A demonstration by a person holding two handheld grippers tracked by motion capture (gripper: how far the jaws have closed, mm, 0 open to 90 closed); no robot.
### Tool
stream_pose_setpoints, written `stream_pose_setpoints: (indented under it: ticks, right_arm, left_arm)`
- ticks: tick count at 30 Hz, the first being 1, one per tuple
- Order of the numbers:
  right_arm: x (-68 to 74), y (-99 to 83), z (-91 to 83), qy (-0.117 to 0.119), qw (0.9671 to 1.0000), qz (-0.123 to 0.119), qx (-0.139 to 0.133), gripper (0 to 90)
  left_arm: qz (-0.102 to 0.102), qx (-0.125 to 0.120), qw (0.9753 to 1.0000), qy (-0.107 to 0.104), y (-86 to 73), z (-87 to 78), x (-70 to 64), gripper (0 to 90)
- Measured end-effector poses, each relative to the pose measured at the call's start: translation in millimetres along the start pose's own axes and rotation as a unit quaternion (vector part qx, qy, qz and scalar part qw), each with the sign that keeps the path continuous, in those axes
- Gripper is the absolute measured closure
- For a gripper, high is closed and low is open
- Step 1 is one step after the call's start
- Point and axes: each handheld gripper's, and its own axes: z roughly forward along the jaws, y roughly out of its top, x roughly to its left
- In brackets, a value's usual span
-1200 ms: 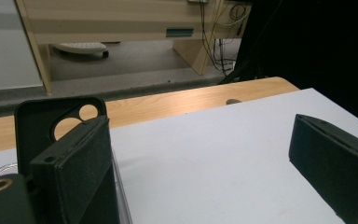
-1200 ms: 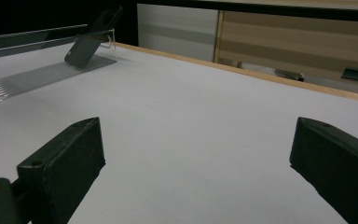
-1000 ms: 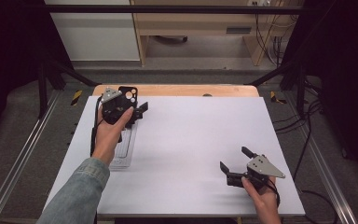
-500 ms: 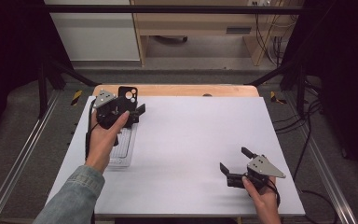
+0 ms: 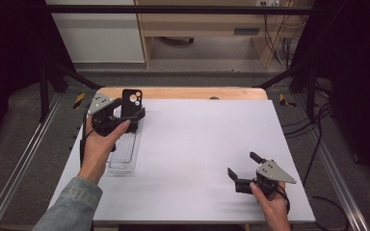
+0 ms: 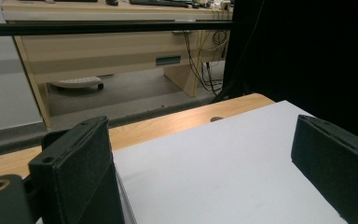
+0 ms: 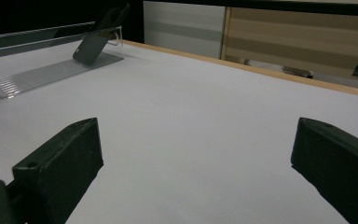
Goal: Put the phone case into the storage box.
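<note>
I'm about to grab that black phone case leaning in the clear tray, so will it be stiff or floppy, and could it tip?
The black phone case looks thin and hollow, so probably light and slightly flexible. It leans on its end in the clear tray, so a nudge would likely topple it. The open left gripper might squash it if squeezed hard.

One black phone case (image 5: 131, 102) stands at about ten o'clock on the surface (image 5: 197, 144), leaning upright at the far end of one clear plastic tray (image 5: 124, 154). There is one such tray and one surface, white-topped with a wooden far edge. Two tongs are at work: the left tongs (image 5: 134, 117) at ten o'clock beside the case, the right tongs (image 5: 243, 169) at about five o'clock. Each has two black jaws, four jaws in all, and each carries one grey three-cornered plate, two plates together. Two hands hold them, one apiece. One denim sleeve (image 5: 72, 204) shows at seven o'clock.
</note>
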Motion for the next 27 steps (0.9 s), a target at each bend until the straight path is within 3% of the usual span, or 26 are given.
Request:
stream_pose_setpoints:
  ticks: [6, 18, 27]
  right_arm:
    - [-0.3, -0.2, -0.1, -0.001, 1.0000, 0.001, 0.001, 2.4]
    - [-1.0, -0.6, -0.1, -0.002, 1.0000, 0.000, 0.002, 2.4]
    - [-1.6, -0.6, -0.2, -0.001, 1.0000, 0.002, 0.001, 2.3]
  left_arm:
    - [0.017, 0.006, 0.9998, 0.000, -4.8, -10.0, -1.3, 4.2]
    - [0.009, -0.013, 0.9999, -0.005, -10.2, -27.8, -1.4, 4.1]
    - [0.011, -0.021, 0.9995, -0.019, -19.4, -35.2, -10.9, 3.8]
